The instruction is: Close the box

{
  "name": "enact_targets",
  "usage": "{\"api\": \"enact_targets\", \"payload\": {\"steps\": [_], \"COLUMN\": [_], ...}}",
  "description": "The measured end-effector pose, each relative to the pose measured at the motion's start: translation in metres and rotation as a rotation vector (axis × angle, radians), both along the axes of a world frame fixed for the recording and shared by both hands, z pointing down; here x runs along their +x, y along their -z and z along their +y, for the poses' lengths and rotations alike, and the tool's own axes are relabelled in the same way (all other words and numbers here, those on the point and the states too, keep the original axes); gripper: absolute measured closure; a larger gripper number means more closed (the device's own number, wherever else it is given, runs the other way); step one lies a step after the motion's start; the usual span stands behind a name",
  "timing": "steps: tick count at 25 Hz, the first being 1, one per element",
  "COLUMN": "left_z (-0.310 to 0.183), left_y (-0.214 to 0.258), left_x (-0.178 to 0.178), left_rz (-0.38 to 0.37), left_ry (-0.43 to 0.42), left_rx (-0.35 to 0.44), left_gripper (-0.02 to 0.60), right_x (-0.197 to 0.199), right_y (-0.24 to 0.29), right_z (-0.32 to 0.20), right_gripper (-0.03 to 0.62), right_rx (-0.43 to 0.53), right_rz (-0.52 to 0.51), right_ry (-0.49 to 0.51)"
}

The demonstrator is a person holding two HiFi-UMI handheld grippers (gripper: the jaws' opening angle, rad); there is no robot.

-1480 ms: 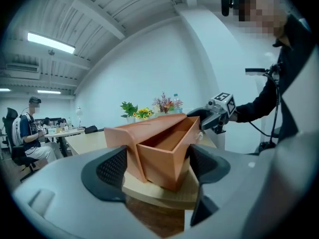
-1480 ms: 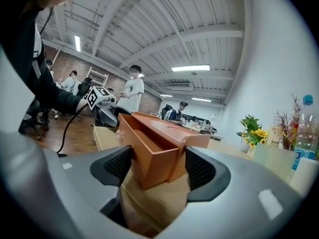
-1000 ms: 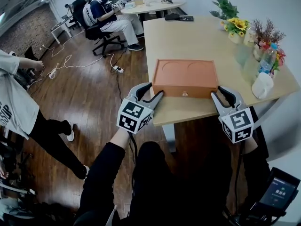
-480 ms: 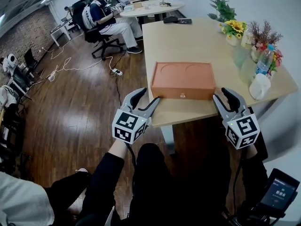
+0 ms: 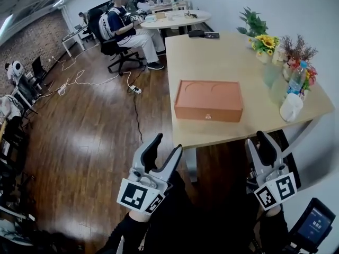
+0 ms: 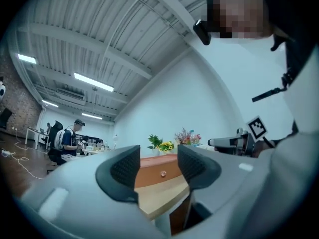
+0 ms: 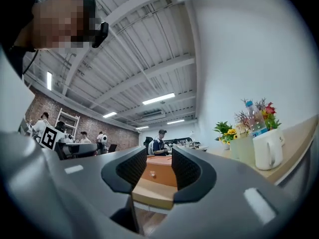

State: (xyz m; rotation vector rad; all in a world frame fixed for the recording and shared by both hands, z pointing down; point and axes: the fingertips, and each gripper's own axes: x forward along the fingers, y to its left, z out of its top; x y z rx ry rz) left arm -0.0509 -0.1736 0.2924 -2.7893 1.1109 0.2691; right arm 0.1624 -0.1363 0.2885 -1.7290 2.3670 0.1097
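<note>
The orange box lies shut on the light wooden table, its lid flat with two round imprints and a small knob on the front. Both grippers hang below and in front of the table's near edge, apart from the box. My left gripper has its jaws opening, with nothing between them. My right gripper is likewise opening and empty. In the left gripper view the box shows through the gap of the left gripper. The right gripper also frames the box.
At the table's right side stand flower pots, a water bottle, a glass and a white mug. A black object lies at the far end. People sit at a round table behind. Cables trail over the wood floor.
Both grippers have drawn back from the box's front corners toward me and dropped below the table edge. Their jaws have parted a little. The person standing at the left has left the view.
</note>
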Motion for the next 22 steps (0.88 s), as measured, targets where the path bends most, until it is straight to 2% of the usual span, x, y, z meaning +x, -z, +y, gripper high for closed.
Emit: {"api": "enact_targets", "payload": {"steps": [3, 6, 10, 16, 22], "left_z": [0.013, 0.021, 0.039, 0.065, 0.065], "left_y": [-0.009, -0.022, -0.038, -0.058, -0.052], "left_x": [-0.005, -0.006, 0.008, 0.042, 0.045], "left_rz": [0.013, 0.015, 0.019, -0.026, -0.026], "left_ry": [0.032, 0.041, 0.011, -0.088, -0.088], "left_rx": [-0.008, -0.052, -0.104, -0.115, -0.077], "left_gripper": [0.362, 0.363, 0.363, 0.364, 0.364], "right_x": [-0.015, -0.029, -0.052, -0.083, -0.086], "right_y": [-0.016, -0.03, -0.033, -0.036, -0.038], "right_z": [0.011, 0.019, 0.03, 0.035, 0.032], "right_gripper": [0.448, 0.448, 0.448, 0.45, 0.462], "right_rx": [-0.022, -0.052, -0.04, -0.036, -0.03], "right_rz": [-0.021, -0.031, 0.02, 0.059, 0.069], "right_ry": [0.009, 0.02, 0.043, 0.096, 0.088]}}
